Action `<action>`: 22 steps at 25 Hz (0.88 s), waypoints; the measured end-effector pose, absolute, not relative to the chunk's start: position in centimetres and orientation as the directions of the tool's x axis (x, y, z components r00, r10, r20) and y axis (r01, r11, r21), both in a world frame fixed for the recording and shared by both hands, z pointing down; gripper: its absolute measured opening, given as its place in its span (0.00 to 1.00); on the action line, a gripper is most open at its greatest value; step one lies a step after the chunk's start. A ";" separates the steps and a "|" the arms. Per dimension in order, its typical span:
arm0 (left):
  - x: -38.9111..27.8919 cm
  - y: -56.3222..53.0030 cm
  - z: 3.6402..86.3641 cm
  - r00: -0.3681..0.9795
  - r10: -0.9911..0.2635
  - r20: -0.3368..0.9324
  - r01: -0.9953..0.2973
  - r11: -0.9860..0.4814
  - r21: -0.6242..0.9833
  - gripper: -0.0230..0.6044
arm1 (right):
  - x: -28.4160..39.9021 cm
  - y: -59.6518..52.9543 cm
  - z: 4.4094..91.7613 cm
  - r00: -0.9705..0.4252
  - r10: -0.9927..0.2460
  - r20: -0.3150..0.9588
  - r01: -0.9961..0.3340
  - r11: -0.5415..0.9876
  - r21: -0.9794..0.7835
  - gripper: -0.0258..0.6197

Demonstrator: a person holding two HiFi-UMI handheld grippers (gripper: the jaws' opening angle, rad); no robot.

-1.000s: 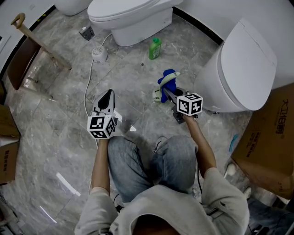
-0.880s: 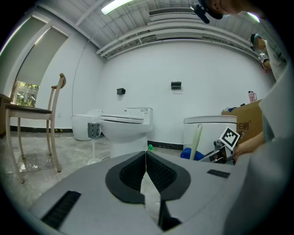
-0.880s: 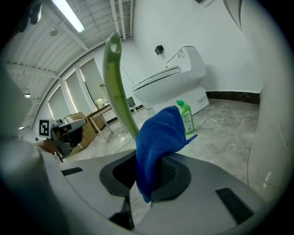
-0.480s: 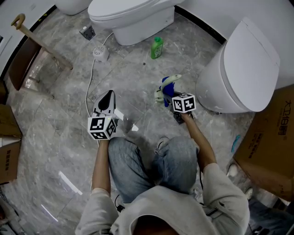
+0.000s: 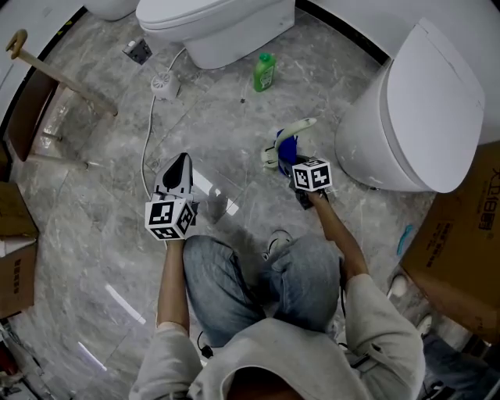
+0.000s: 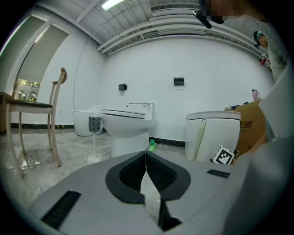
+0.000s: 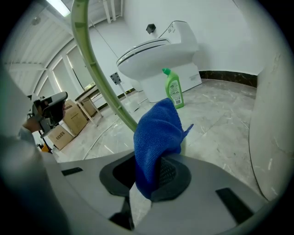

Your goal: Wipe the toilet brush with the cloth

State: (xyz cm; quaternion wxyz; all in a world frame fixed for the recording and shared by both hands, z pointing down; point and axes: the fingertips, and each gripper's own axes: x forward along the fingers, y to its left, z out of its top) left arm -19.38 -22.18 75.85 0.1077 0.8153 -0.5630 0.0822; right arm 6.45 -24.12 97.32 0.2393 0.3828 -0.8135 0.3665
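Right gripper (image 7: 154,172) clamped on blue cloth (image 7: 156,131) at toilet brush (image 7: 98,78).
Cloth sits pinched between the right jaws and lies against the brush's pale green handle. Brush stands on the floor just left of the right toilet (image 5: 422,109). Left gripper (image 6: 146,167) is well apart to the left, jaws together, nothing between.

Grey marbled tile floor (image 5: 101,234), white toilet (image 5: 215,23) far centre, second toilet (image 5: 414,109) at right, toilet brush (image 5: 301,124) standing just beside it, green bottle (image 5: 264,72) between the toilets, round white stand (image 5: 164,84) and wooden chair (image 5: 39,101) far left, cardboard boxes (image 5: 461,250) at both edges.
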 end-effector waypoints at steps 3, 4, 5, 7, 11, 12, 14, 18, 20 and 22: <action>-18.5 -22.5 76.8 0.358 -0.892 0.274 -0.934 -0.344 0.102 0.07 | 6.9 -24.4 96.5 -0.581 -0.490 0.650 -0.808 0.442 -0.389 0.14; -18.3 -22.6 77.1 0.358 -0.890 0.284 -0.934 -0.341 0.109 0.07 | 7.3 -24.6 95.9 -0.567 -0.524 0.636 -0.819 0.441 -0.366 0.14; -18.1 -22.6 77.4 0.356 -0.887 0.294 -0.935 -0.335 0.120 0.07 | 7.7 -24.8 95.2 -0.552 -0.558 0.620 -0.830 0.441 -0.342 0.14; -17.6 -22.4 77.8 0.357 -0.878 0.320 -0.933 -0.322 0.158 0.07 | 8.9 -24.7 93.7 -0.524 -0.605 0.599 -0.848 0.433 -0.305 0.14; -15.1 -20.5 77.8 0.403 -0.822 0.402 -0.914 -0.345 0.212 0.07 | 11.2 -22.9 90.6 -0.452 -0.633 0.628 -0.890 0.373 -0.263 0.14; -14.6 -19.9 77.4 0.406 -0.812 0.420 -0.914 -0.355 0.197 0.07 | 11.5 -22.3 89.4 -0.432 -0.639 0.636 -0.898 0.365 -0.244 0.14; -14.0 -18.8 76.2 0.408 -0.798 0.444 -0.913 -0.366 0.181 0.07 | 11.8 -20.8 86.9 -0.409 -0.643 0.648 -0.907 0.362 -0.213 0.14; -13.6 -16.8 72.6 0.403 -0.769 0.496 -0.915 -0.356 0.191 0.07 | 12.2 -18.1 81.7 -0.402 -0.610 0.683 -0.908 0.364 -0.209 0.14; -13.8 -15.9 70.2 0.390 -0.756 0.525 -0.919 -0.356 0.170 0.07 | 12.1 -17.0 78.7 -0.406 -0.603 0.687 -0.907 0.357 -0.222 0.14; -13.9 -15.3 67.7 0.380 -0.748 0.544 -0.922 -0.353 0.159 0.07 | 12.1 -16.1 75.8 -0.405 -0.603 0.688 -0.908 0.351 -0.227 0.14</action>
